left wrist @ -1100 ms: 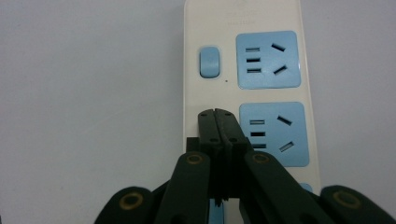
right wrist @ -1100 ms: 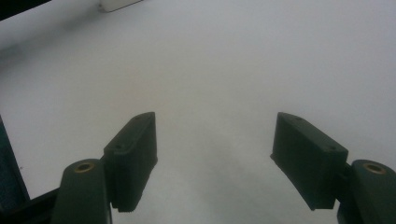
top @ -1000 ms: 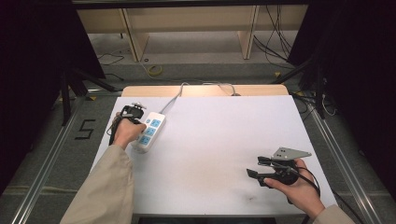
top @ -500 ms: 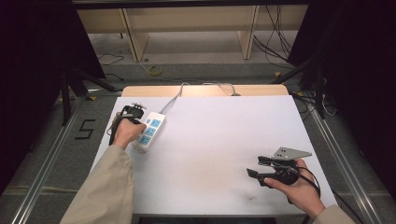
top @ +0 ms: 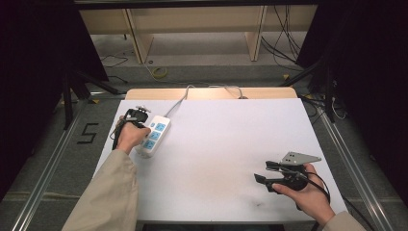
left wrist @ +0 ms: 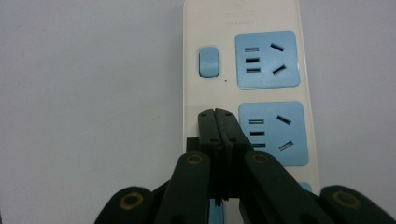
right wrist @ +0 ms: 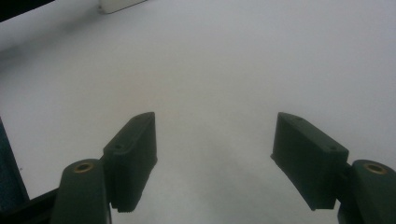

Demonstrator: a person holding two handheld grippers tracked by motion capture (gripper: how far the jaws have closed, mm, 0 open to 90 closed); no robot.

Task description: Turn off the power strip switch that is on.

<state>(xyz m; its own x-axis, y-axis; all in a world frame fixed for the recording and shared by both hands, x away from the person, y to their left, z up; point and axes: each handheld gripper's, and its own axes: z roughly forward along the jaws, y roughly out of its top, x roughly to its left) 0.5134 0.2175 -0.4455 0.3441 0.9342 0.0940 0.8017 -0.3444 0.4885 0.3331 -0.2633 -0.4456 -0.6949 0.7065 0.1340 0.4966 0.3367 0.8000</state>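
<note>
The left gripper [left wrist: 217, 114], jaws pressed together, rests its tips on the white power strip [left wrist: 243, 84] near the table's [top: 221, 144] far-left corner. The right gripper [right wrist: 215, 154], jaws spread wide, hovers near the table's near-right corner.

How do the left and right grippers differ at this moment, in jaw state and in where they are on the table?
The left gripper has its jaws closed together, tips over the power strip beside a blue socket; the right gripper has its jaws spread wide over bare white table. In the high view the left sits at the table's far left, the right near the front right corner. Both are hand-held, with nothing between their jaws.
</note>
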